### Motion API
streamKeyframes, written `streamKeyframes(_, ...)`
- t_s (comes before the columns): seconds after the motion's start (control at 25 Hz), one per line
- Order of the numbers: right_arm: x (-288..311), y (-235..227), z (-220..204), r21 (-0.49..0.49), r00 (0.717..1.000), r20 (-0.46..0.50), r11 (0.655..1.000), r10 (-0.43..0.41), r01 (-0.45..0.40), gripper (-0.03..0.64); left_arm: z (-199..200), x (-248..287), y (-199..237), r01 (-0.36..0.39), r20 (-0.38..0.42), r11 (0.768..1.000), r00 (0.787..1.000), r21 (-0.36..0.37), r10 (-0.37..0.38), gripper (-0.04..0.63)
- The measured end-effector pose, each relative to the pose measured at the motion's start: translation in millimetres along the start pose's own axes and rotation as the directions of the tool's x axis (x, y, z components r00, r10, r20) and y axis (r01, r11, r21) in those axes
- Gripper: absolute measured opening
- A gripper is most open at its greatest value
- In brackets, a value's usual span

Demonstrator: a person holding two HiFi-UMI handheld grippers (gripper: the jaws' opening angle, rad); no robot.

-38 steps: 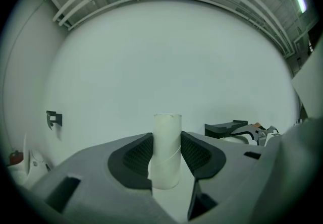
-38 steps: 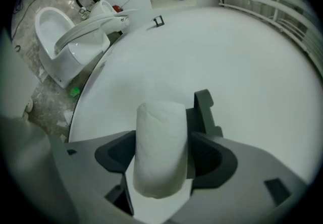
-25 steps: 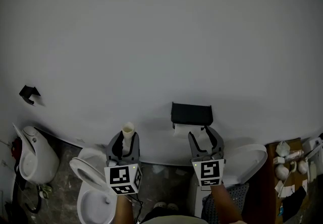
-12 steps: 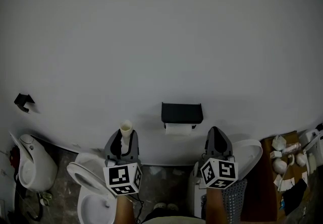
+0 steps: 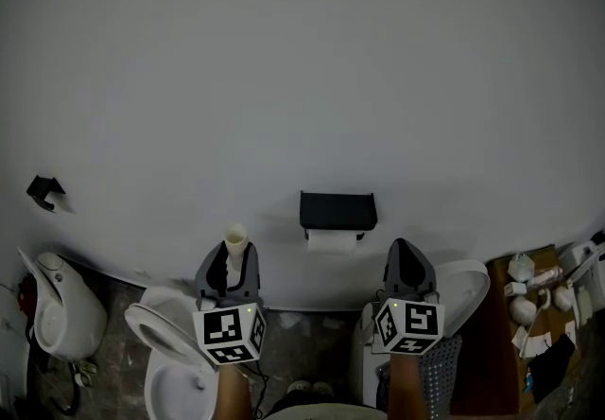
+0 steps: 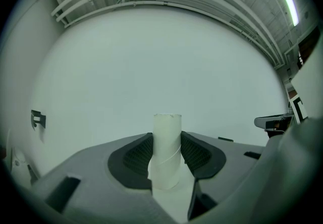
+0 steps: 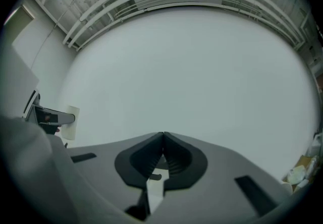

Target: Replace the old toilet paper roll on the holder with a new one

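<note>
Head view gives you little to read: the only print is the black-and-white square markers on the cube of each gripper, and the small packets on the brown shelf (image 5: pixel 544 300) at far right are too small to make out. Your left gripper (image 5: pixel 228 265) is partly open and clamped on the bare cardboard tube (image 5: pixel 236 240), which stands upright between the pads; in the left gripper view the ribbed pads press both sides of the tube (image 6: pixel 166 150) and its top rises above them. Your right gripper (image 5: pixel 404 250) has its jaws fully together, and the right gripper view shows the pads meeting edge to edge (image 7: pixel 162 140) in front of the plain wall. The black holder (image 5: pixel 337 210) is mounted on the white wall between the two grippers and just above them, with white paper (image 5: pixel 331 241) showing under its cover. Below you, a toilet with its seat raised (image 5: pixel 156 328) sits under the left gripper.
</note>
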State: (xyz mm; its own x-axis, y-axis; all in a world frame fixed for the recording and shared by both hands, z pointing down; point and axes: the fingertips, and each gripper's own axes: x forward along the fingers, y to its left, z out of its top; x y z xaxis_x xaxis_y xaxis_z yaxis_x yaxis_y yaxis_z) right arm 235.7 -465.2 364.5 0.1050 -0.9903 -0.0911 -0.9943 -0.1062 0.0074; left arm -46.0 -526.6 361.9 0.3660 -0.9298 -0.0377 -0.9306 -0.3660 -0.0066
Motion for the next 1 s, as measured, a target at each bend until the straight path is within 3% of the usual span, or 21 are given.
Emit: streamKeyframes(1.0, 2.1, 10.6, -4.3, -0.013, 0.999, -0.02, 0.999, 0.039, -0.039, -0.009, 3.9, 2.1, -6.1, 0.013, 0.006, 1.0, 1.0, -0.001, -0.013, 0.173)
